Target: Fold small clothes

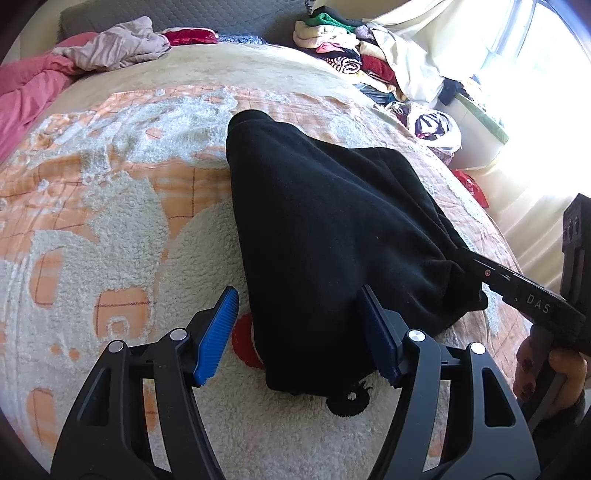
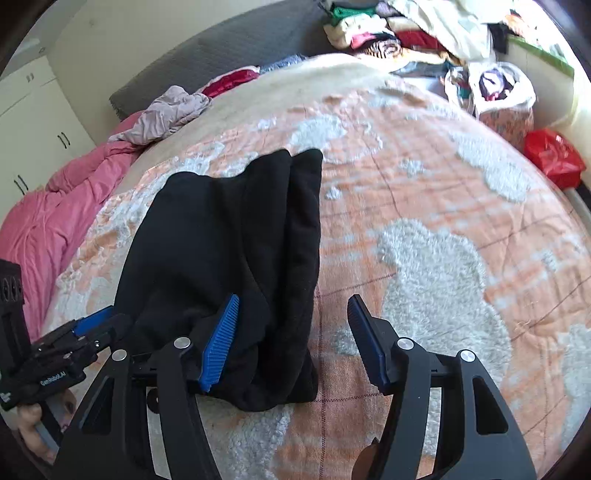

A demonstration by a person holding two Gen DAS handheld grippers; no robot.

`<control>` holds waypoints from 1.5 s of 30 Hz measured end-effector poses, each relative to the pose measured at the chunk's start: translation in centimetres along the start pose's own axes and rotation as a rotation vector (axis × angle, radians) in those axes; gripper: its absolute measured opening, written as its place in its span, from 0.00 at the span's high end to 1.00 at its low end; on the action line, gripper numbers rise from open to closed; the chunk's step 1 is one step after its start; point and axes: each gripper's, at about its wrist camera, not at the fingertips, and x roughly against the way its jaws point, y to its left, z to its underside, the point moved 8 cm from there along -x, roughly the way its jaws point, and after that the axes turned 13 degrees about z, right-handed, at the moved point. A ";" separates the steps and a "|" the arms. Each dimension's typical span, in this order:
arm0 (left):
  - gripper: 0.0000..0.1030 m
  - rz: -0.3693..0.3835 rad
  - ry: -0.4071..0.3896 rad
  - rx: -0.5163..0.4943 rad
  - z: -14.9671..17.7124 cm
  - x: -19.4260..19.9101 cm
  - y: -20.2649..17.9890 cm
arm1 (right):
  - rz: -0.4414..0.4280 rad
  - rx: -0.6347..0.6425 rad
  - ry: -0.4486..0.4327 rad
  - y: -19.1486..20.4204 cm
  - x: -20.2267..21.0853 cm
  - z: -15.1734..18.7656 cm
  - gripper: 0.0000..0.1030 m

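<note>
Both tools stand spread and grip nothing: left tool [image 1: 299,332] straddles the near left edge of the black garment [image 1: 332,229], right tool [image 2: 291,339] its near right edge, apparently placed for the next fold. Garment lies partly folded on the orange-and-white blanket [image 2: 424,229]; unsorted clothes pile [image 1: 343,48] sits beyond.

Left wrist view: looks forward along my left gripper [image 1: 299,325], close above the folded black fleece garment [image 1: 332,229], facing the headboard end.
Right wrist view: from my right gripper [image 2: 291,339], just beside the garment's right edge, same heading.
Shared: garment [image 2: 229,236], orange-and-white fluffy blanket [image 1: 110,206], piled clothes [image 2: 388,33]; each camera sees the other gripper.
</note>
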 end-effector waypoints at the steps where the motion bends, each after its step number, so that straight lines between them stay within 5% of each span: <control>1: 0.44 0.000 -0.006 -0.002 0.1 0.5 -0.1 | 0.003 0.005 -0.031 0.0 0.8 0.1 0.42; 8: 0.42 0.004 -0.050 -0.025 1.0 3.9 -1.2 | 0.017 -0.008 -0.221 -0.3 7.2 1.8 0.17; 15: 0.18 0.016 -0.123 -0.053 1.9 7.9 -2.4 | -0.026 -0.061 -0.312 -0.2 12.3 3.0 0.04; 17: 0.09 0.012 -0.139 -0.066 2.2 8.7 -2.7 | -0.021 -0.051 -0.328 0.1 13.3 3.5 0.04; 29: 0.09 -0.046 -0.178 -0.083 6.1 11.5 -2.2 | 0.031 0.056 -0.363 2.5 16.5 8.6 0.04; 45: 0.09 -0.109 -0.157 -0.064 10.2 10.1 -0.2 | 0.099 0.072 -0.261 3.0 11.6 13.8 0.04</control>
